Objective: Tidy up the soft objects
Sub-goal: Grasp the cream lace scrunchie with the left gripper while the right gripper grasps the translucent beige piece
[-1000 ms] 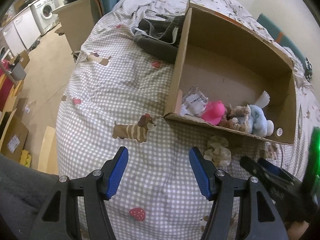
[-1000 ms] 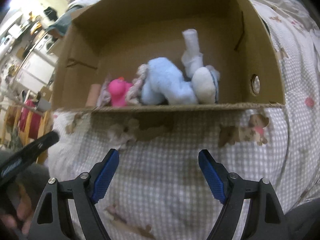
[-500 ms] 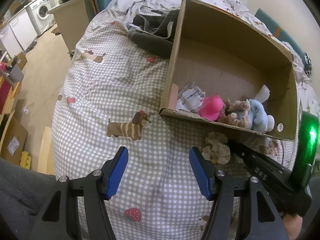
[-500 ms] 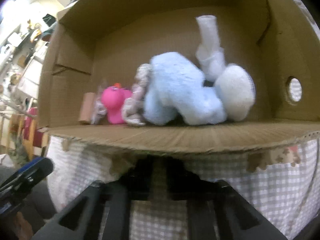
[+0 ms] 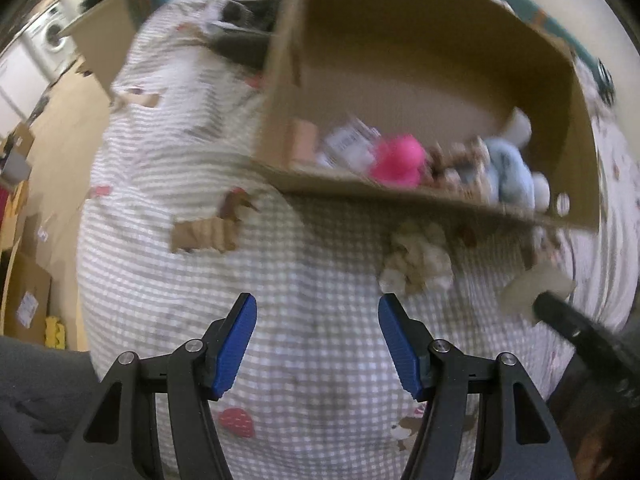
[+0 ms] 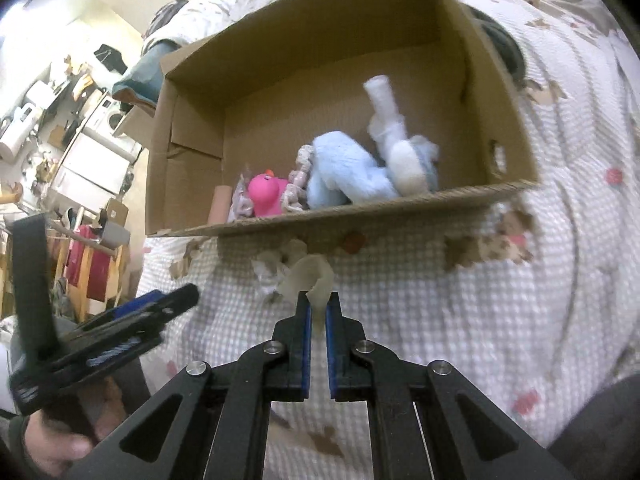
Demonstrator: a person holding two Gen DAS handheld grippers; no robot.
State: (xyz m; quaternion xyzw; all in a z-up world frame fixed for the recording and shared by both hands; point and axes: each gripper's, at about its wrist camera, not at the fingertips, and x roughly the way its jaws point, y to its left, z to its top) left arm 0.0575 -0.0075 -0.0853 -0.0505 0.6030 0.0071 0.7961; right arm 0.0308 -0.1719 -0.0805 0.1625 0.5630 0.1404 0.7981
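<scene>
A bed [image 5: 320, 320] with a grey-and-white checked cover printed with dachshunds and strawberries carries the items. An open cardboard box [image 6: 500, 120] lies on it. A cream crumpled soft item [image 5: 418, 260] lies just beside the box's near wall.

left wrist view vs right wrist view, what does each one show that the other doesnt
Only the left wrist view shows the left gripper with its jaws wide open. Only the right wrist view shows the right gripper with its jaws shut on a pale soft piece, and the box's handle hole. Both show the cardboard box, pink toy, blue plush and checked cover.
</scene>
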